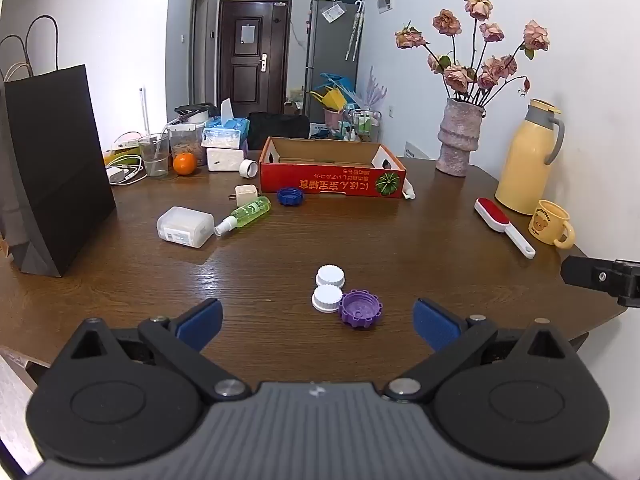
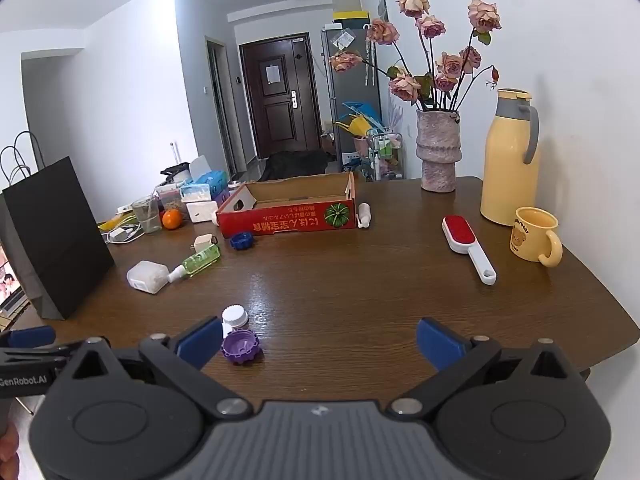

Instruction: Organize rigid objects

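The table (image 1: 280, 248) bears everything; the red box (image 1: 332, 184), the landmark, sits open-topped at its far middle. Left of the box lie a white case (image 1: 185, 226) and a green bottle (image 1: 244, 214); a blue cap (image 1: 290, 196) sits just before it. Well nearer than the box, two white caps (image 1: 330, 286) touch a purple cap (image 1: 359, 309). Left gripper (image 1: 318, 324) and right gripper (image 2: 320, 344) gape wide, holding nothing.

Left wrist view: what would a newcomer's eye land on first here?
Probably the red cardboard box, open and empty-looking, at the far middle of the table. Next, the vase of dried pink roses with the yellow thermos at right, then the purple cap touching two white caps just ahead of the open left gripper.
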